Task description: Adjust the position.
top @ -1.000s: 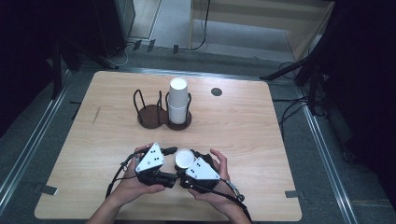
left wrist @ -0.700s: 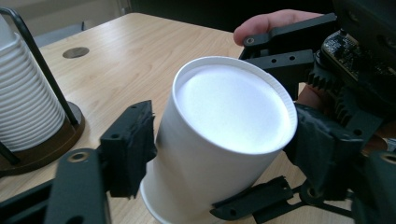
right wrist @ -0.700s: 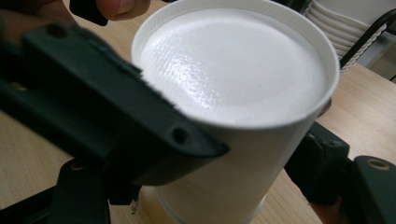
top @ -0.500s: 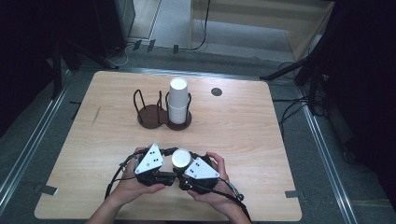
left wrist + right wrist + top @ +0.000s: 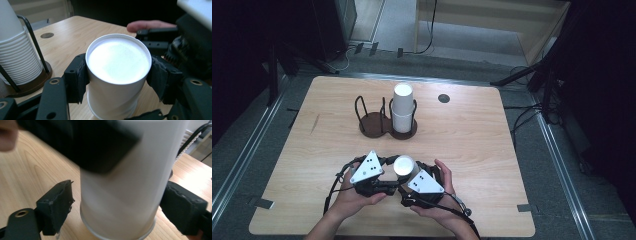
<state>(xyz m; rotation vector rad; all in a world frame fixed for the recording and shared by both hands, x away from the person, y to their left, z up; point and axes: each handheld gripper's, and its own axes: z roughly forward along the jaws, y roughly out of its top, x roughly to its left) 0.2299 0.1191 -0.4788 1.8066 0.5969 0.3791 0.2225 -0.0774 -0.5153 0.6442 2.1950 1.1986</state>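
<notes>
A white paper cup (image 5: 404, 164) stands upside down on the wooden table (image 5: 472, 135) near its front edge, between both grippers. In the left gripper view, my left gripper (image 5: 117, 77) has just closed on the cup (image 5: 117, 57) and its pads press both sides. In the right gripper view, the cup (image 5: 130, 195) sits between the jaws of my right gripper (image 5: 120, 205), which have just been opening; the left pad stands clear of the cup wall. From above, the left gripper (image 5: 398, 172) and right gripper (image 5: 408, 176) meet at the cup.
A brown two-ring wire holder (image 5: 373, 122) stands mid-table with a stack of white cups (image 5: 402, 107) in its right ring; the left ring is bare. The stack (image 5: 17, 55) is close on the left in the left gripper view. A round hole (image 5: 443, 98) lies farther back.
The cup between the grippers has shifted slightly to the left, and both hands followed it a little. The holder and its stack have not moved.
</notes>
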